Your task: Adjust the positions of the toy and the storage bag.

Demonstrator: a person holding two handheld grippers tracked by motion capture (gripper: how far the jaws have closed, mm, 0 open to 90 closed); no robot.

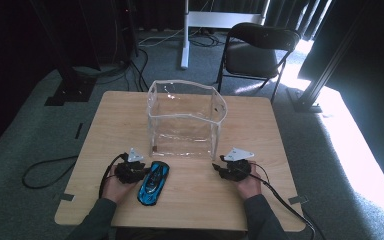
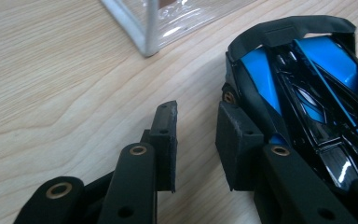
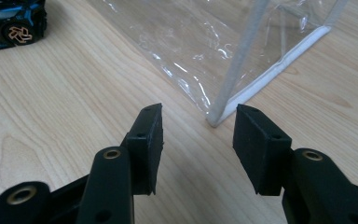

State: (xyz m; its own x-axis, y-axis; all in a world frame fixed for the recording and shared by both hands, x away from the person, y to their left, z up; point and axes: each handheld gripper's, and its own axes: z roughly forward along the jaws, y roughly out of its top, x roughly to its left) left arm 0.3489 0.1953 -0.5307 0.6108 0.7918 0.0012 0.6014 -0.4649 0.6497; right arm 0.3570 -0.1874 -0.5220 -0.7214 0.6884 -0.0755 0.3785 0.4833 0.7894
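A blue and black toy car (image 1: 153,182) lies on the wooden table (image 1: 115,120), near its front edge and left of centre. My left gripper (image 1: 132,172) rests just left of the car. In the left gripper view its jaws (image 2: 196,112) stand apart over bare wood, and the car (image 2: 303,79) lies against the outer side of the right-hand jaw. A clear plastic bag with white edging (image 1: 185,120) stands upright mid-table. My right gripper (image 1: 232,170) is open, its jaws (image 3: 198,114) flanking the bag's near corner (image 3: 214,121) without touching it. The car's wheel (image 3: 16,32) shows at top left.
A black folding chair (image 1: 257,50) and a white stand (image 1: 185,35) are on the carpet beyond the table. Cables trail from both grippers over the table's front edge. Bare wood lies on both sides of the bag.
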